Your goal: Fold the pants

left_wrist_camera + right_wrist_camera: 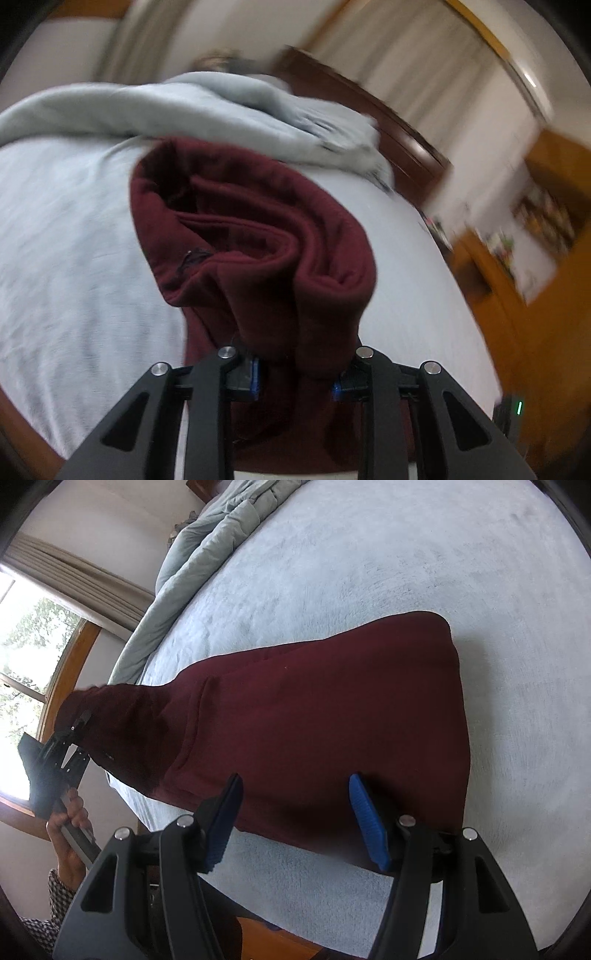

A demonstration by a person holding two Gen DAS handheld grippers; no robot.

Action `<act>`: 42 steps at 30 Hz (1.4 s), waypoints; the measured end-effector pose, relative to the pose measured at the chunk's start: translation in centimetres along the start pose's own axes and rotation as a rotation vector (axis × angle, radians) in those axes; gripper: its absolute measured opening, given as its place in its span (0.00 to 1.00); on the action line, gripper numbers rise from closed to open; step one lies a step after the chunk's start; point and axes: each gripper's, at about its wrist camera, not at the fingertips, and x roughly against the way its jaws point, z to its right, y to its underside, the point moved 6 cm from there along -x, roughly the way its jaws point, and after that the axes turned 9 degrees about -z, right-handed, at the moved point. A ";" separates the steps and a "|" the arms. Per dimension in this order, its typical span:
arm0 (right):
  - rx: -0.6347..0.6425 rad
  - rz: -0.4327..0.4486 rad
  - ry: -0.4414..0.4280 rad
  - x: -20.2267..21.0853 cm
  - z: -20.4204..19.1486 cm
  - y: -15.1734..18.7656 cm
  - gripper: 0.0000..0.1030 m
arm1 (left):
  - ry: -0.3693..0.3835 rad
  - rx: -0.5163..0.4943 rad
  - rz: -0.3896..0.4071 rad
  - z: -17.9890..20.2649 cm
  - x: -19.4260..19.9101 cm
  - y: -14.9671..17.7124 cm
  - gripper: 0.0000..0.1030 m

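Note:
Dark red pants (314, 709) lie flat across the pale blue bed (369, 554). In the right wrist view, my right gripper (295, 777) stands open over their near edge, with one blue pad on each side and nothing pinched. At the far left of that view, my left gripper (79, 720) has one end of the pants lifted off the bed, and a hand (70, 823) holds its handle. In the blurred left wrist view, the pants (251, 240) bunch up and hang forward from my left gripper (295, 384), which is shut on the fabric.
A crumpled grey-blue duvet (207, 550) lies along the far side of the bed, seen also as a duvet (221, 107) behind the pants. A dark wooden headboard (369, 122) and orange wooden furniture (535, 295) stand beyond. A window (29, 646) is at the left.

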 end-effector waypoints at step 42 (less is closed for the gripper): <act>-0.010 -0.051 0.011 -0.2 -2.1 -1.0 0.79 | 0.374 -0.218 -0.449 12.3 -7.1 11.3 0.83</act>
